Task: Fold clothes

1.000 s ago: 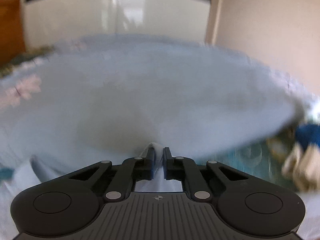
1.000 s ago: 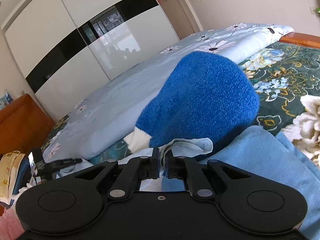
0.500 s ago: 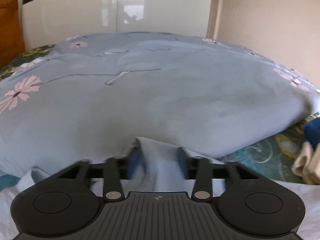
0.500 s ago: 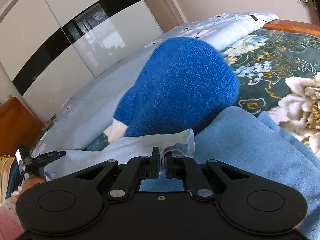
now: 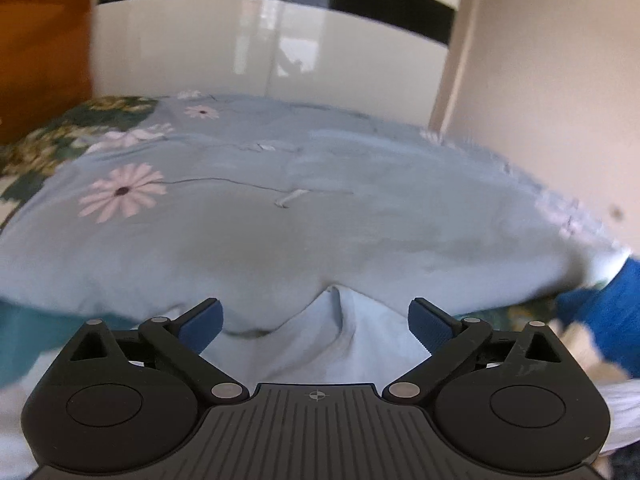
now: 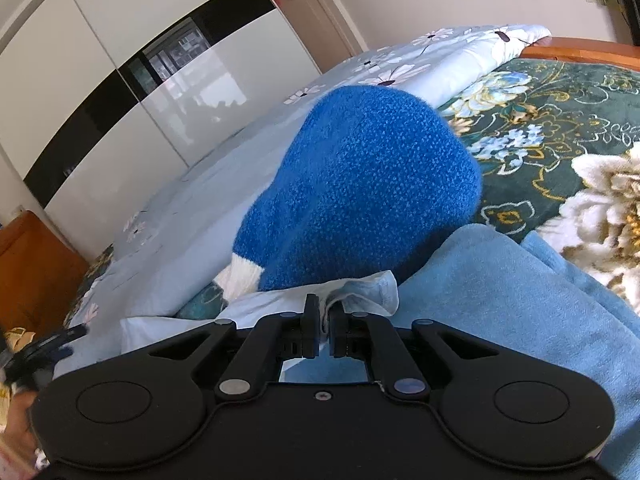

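A pale blue garment (image 5: 352, 344) lies crumpled on the bed, one peaked corner between my left gripper's (image 5: 316, 312) jaws. Those jaws are opening wide, and the blue pads (image 5: 200, 324) do not touch the cloth. In the right wrist view the same pale blue garment (image 6: 280, 300) stretches leftward, and my right gripper (image 6: 325, 312) is shut on its bunched hem. A bright blue knitted sweater (image 6: 360, 184) with a white cuff is heaped just beyond the right gripper. The sweater (image 5: 616, 304) also shows at the right edge of the left wrist view.
A light blue fleecy cloth (image 6: 500, 280) lies under and to the right of the right gripper. A pale daisy-print duvet (image 5: 280, 220) is piled behind the garment. A dark green flowered blanket (image 6: 560, 120) covers the bed, with a glossy white wardrobe (image 6: 120, 80) beyond.
The left gripper's jaws have gone from shut on the pale garment to wide apart, releasing it, and it has drawn back and upward. The right gripper has kept its grip, hardly moving.
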Tool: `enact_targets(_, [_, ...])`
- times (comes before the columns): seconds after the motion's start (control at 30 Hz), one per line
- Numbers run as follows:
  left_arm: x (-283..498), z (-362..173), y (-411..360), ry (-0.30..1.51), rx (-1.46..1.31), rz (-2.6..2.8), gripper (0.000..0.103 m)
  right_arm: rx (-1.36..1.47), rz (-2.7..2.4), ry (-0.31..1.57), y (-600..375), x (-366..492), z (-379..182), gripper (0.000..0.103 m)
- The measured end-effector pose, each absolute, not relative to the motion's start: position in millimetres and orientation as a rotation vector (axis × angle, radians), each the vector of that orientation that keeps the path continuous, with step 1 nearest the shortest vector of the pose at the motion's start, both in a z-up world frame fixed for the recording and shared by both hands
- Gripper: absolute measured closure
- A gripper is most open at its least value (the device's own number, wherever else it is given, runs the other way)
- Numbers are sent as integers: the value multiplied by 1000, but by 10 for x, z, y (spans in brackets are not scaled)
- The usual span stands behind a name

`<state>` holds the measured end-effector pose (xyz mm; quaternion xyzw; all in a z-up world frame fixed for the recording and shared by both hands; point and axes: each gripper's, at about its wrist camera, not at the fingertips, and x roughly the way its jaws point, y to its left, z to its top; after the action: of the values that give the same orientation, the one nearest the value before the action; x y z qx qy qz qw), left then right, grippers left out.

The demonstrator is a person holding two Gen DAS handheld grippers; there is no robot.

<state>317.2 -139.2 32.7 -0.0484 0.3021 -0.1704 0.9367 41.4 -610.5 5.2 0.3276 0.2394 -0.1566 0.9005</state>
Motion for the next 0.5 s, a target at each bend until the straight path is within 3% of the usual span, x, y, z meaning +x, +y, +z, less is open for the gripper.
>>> enact_targets(0.27, [2225, 485, -985, 565, -124, -284, 0, 660, -355, 515, -6048, 464, 105, 97])
enact_targets(0.5, [1471, 274, -766, 597, -64, -211, 0, 708, -367, 516, -6076, 426, 106, 97])
